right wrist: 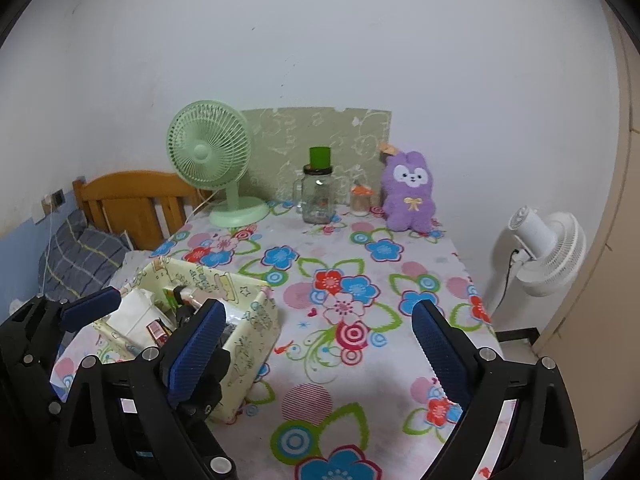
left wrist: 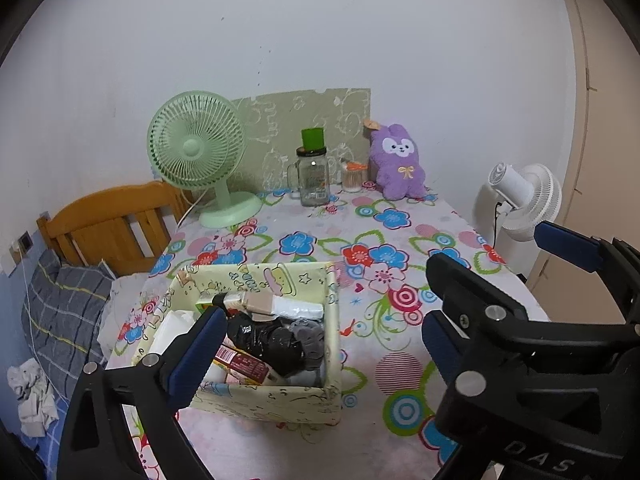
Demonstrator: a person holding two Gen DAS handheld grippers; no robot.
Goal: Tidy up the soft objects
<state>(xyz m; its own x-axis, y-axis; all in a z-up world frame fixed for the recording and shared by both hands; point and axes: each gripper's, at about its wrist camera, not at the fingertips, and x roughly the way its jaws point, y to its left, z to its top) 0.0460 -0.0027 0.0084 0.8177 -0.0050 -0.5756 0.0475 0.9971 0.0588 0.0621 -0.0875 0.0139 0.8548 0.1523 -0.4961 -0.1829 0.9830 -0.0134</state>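
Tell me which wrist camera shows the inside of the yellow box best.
The left wrist view: it looks down into the yellow box, showing its contents unobstructed. The right wrist view sees the box from the side, half hidden behind a blue finger pad.

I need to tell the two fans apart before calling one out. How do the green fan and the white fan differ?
The green fan stands on the flowered table, at its back left; the white fan stands off the table, past its right edge. The green fan's grille faces the cameras; the white fan shows its rear motor housing, turned away. The green fan's round base is in view; the white fan's support is hidden. Both have round slatted grilles and a cord.
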